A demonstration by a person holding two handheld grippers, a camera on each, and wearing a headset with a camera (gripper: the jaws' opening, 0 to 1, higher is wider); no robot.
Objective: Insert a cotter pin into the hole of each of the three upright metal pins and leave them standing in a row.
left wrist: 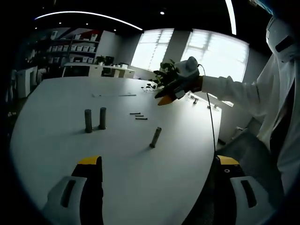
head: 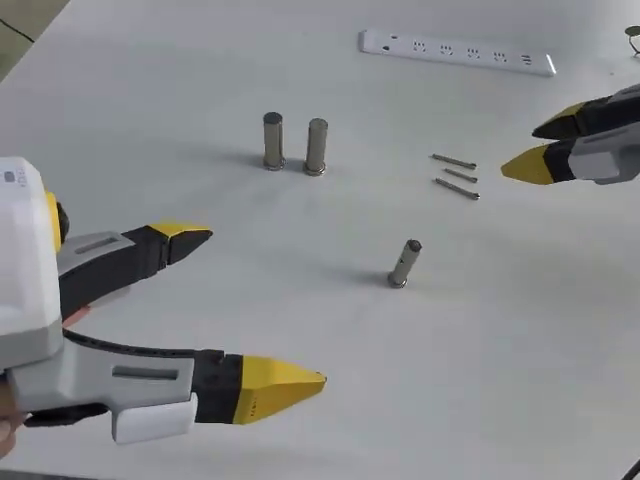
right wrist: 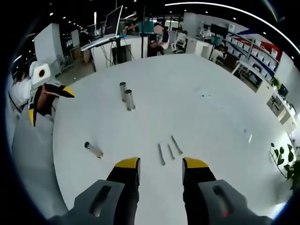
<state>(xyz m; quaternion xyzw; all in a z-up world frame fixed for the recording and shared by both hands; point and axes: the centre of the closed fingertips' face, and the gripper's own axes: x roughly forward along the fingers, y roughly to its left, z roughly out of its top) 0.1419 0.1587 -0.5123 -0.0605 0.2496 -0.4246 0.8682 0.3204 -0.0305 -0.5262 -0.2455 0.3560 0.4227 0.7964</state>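
Left gripper (head: 268,308): hovers over near edge of white table (head: 330,440), jaws spread wide, nothing between. Right gripper (head: 520,150): hangs just right of cotter pins (head: 460,175), jaws parted, empty. All three cotter pins: loose on table, side by side, apart from every pin. Farther back, two metal pins (head: 273,140): upright, close together. Nearer, third metal pin (head: 404,263): alone, looks tilted, well apart from both groups. Power strip (head: 457,52): along far edge.
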